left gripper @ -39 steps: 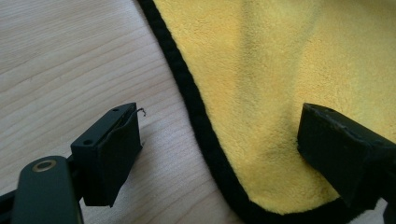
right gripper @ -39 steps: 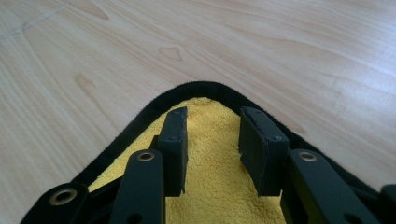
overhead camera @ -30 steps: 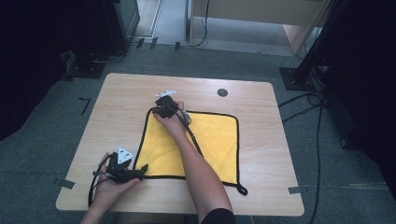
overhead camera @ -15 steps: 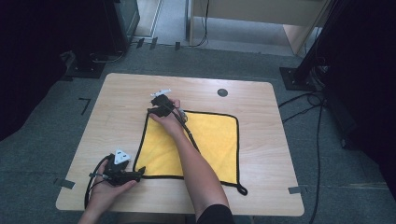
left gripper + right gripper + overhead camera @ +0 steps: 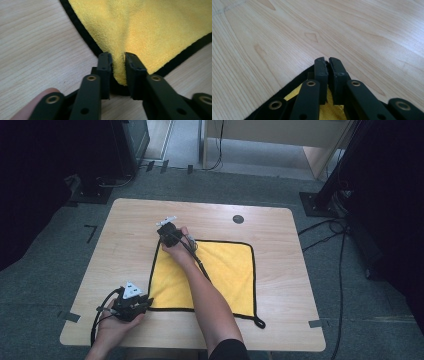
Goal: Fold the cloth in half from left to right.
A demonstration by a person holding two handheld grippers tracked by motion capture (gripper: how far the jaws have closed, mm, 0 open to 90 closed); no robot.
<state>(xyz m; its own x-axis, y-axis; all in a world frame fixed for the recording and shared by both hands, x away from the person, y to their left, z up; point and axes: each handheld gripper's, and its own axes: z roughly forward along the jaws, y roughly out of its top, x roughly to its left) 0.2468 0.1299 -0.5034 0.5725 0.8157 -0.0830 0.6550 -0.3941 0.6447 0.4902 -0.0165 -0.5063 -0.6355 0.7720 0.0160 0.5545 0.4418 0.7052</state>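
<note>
- The left gripper point(image 5: 117, 65) has just been closing, and its black jaws now pinch a raised fold of the yellow cloth point(image 5: 155, 30) at the cloth's near left corner; the fabric bunches up between the pads.
- In the high view the left gripper point(image 5: 142, 304) sits near the desk's front left corner, held by the person's left hand point(image 5: 112, 322), with its cable looping beside the hand.
- The right gripper point(image 5: 328, 61) has also just been closing; its jaws stand almost together, clamped on the cloth's black-bound far left corner, a sliver of the edge showing between the tips.
- In the high view the right gripper point(image 5: 167, 232) lies near the middle of the desk, toward the far edge, with the right hand point(image 5: 177, 247) and forearm reaching across the cloth.
- The yellow cloth point(image 5: 225, 270) lies spread flat on the desk point(image 5: 125, 245), right of centre, its black border running all round and a small hanging loop point(image 5: 259, 322) at its near right corner.
- A small dark round disc point(image 5: 238, 219) is set in the desk near the far edge, well apart from the cloth.
- Grey carpet point(image 5: 60, 250) surrounds the desk, with cables point(image 5: 345, 255) trailing at the right.
</note>
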